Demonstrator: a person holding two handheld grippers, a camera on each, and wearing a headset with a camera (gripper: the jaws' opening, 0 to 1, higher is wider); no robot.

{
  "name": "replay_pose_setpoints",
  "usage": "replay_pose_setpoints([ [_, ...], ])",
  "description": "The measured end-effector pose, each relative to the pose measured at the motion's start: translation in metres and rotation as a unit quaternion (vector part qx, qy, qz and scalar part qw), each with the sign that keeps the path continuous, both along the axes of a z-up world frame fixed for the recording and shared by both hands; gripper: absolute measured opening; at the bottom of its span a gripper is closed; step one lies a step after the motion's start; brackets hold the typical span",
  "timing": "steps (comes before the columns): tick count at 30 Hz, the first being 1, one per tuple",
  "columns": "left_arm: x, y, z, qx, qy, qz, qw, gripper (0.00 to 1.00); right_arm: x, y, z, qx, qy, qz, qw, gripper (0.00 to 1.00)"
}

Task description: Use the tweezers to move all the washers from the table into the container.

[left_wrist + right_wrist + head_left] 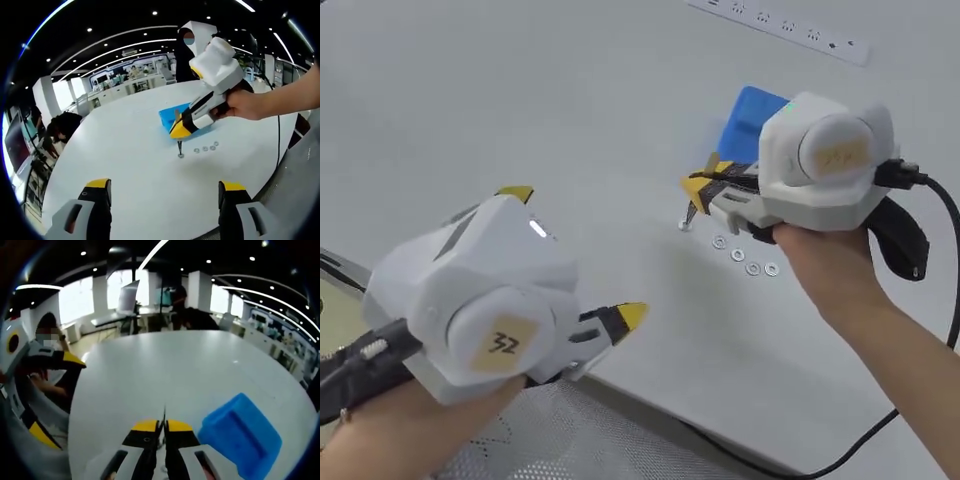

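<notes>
Several small metal washers (737,255) lie in a short row on the white table (520,90); the row of washers (205,148) also shows in the left gripper view. My right gripper (705,178) is shut on thin black tweezers (688,212), whose tip points down at the leftmost washer (683,227). I cannot tell if the tip holds it. A blue container (750,120) sits just behind that gripper; the blue container (240,435) lies right of the shut right gripper (157,426). My left gripper (572,253) hangs open and holds nothing over the near table edge, well left of the washers.
A white power strip (780,25) lies at the far edge of the table. A black cable (880,430) trails from the right gripper across the near right. Grey mesh (550,440) shows below the table's front edge. People sit in the room beyond (60,130).
</notes>
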State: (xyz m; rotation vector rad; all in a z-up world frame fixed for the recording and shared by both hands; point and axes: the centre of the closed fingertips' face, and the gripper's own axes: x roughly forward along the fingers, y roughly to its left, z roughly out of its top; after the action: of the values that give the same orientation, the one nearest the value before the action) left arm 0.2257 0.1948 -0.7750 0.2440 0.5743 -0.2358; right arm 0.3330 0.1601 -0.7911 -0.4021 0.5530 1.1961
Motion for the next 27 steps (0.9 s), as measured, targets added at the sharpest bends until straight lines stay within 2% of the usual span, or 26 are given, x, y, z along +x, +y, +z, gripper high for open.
replay_pose_setpoints([
  [2, 0.002, 0.0, 0.003, -0.008, -0.01, 0.004, 0.9999, 0.95, 0.0, -0.001, 0.008, 0.007, 0.0, -0.001, 1.0, 0.01],
  [7, 0.003, 0.0, 0.005, -0.014, -0.016, 0.007, 0.9997, 0.99, 0.004, -0.005, 0.035, 0.023, -0.016, 0.0, 0.9996, 0.01],
  [11, 0.004, 0.0, 0.008, -0.02, -0.026, 0.01, 0.9994, 0.99, 0.018, -0.01, 0.056, 0.036, -0.043, -0.014, 0.9984, 0.01],
  [14, 0.005, -0.001, 0.01, -0.039, -0.03, 0.012, 0.9987, 0.99, 0.033, -0.015, 0.069, 0.052, -0.054, -0.033, 0.9966, 0.01],
  [17, 0.006, 0.0, 0.01, -0.031, -0.03, 0.014, 0.999, 0.99, 0.049, -0.019, 0.082, 0.072, -0.067, -0.061, 0.9932, 0.01],
  [19, 0.006, 0.001, 0.009, -0.025, -0.029, 0.016, 0.9991, 0.99, 0.057, -0.022, 0.085, 0.078, -0.068, -0.071, 0.9921, 0.01],
  [23, 0.006, 0.001, 0.007, -0.022, -0.026, 0.017, 0.9993, 0.99, 0.069, -0.025, 0.083, 0.073, -0.082, -0.087, 0.9902, 0.01],
  [27, 0.006, 0.001, 0.006, -0.02, -0.024, 0.017, 0.9993, 0.99, 0.081, -0.027, 0.072, 0.056, -0.088, -0.094, 0.9901, 0.01],
])
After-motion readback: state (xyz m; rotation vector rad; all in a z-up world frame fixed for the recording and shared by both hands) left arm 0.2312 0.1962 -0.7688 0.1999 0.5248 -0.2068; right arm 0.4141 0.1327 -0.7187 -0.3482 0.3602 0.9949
